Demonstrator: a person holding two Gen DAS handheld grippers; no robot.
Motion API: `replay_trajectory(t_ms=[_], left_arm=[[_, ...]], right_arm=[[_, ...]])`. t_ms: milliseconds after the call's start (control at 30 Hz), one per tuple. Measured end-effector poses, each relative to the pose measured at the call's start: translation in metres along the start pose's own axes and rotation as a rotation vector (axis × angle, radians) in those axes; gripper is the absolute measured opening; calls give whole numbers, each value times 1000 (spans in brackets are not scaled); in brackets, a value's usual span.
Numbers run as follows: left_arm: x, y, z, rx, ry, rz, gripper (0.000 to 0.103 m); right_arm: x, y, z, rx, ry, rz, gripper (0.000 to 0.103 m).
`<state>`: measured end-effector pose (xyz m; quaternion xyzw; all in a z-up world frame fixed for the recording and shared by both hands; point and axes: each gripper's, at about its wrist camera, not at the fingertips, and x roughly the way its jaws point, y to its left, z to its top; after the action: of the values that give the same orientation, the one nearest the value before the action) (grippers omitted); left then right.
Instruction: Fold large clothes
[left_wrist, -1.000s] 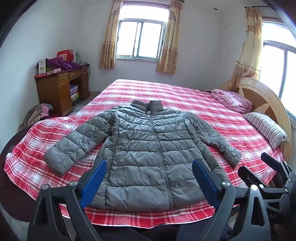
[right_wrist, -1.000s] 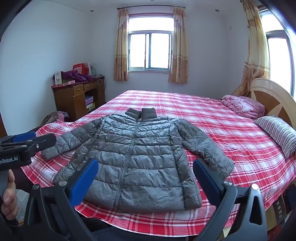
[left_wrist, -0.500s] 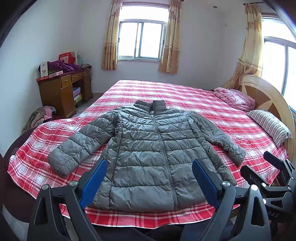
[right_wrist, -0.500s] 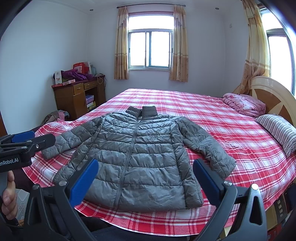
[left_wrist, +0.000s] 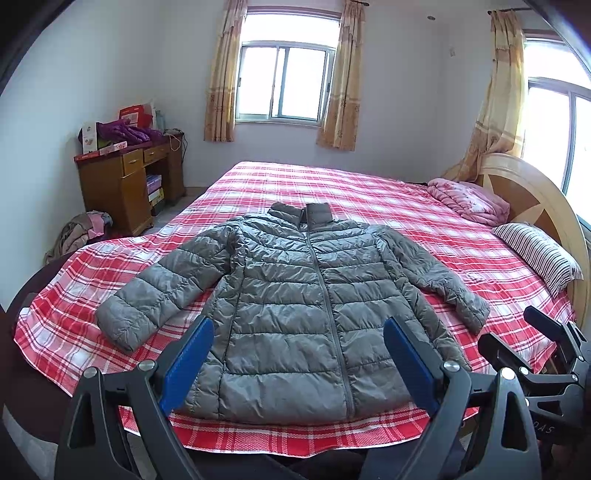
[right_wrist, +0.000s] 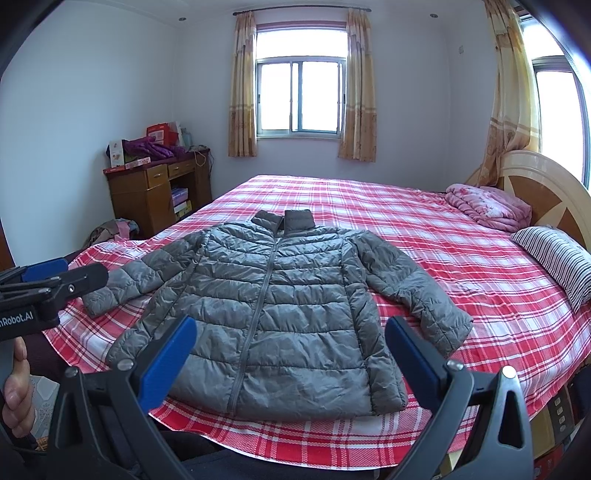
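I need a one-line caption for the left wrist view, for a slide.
Open left claw above a grey puffer jacket spread flat, zipped, on a red plaid bed.

Jacket (left_wrist: 303, 306): quilted synthetic cloth, grey, with a slight sheen and fine creases across the stitched panels; it lies directly ahead of both tongs. Bedsheet (left_wrist: 369, 192): woven cloth, red-and-white check, matt, beneath the jacket. Left tongs (left_wrist: 295, 354) and right tongs (right_wrist: 288, 354): matt black plastic frames with bright metal screw heads; finger pads (left_wrist: 188, 358) are smooth blue plastic. Pillow (left_wrist: 539, 254): striped cloth, matt, far right of the tongs. Quilt (left_wrist: 469, 199): soft pink cloth, beyond the pillow. Headboard (left_wrist: 535, 199): glossy varnished wood. Desk (left_wrist: 122, 188): brown wood, semi-gloss, far left. Curtains (left_wrist: 340, 88): thin yellow patterned cloth.
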<state>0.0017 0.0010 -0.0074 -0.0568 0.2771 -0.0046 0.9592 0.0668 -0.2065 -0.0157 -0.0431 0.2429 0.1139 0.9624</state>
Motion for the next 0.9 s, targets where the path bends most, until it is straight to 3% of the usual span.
replay_trajectory(t_ms=[900], left_arm=[[-1,-1,0,-6,3,3,93]], right_arm=[[3,1,-3,-4,7,1,103]])
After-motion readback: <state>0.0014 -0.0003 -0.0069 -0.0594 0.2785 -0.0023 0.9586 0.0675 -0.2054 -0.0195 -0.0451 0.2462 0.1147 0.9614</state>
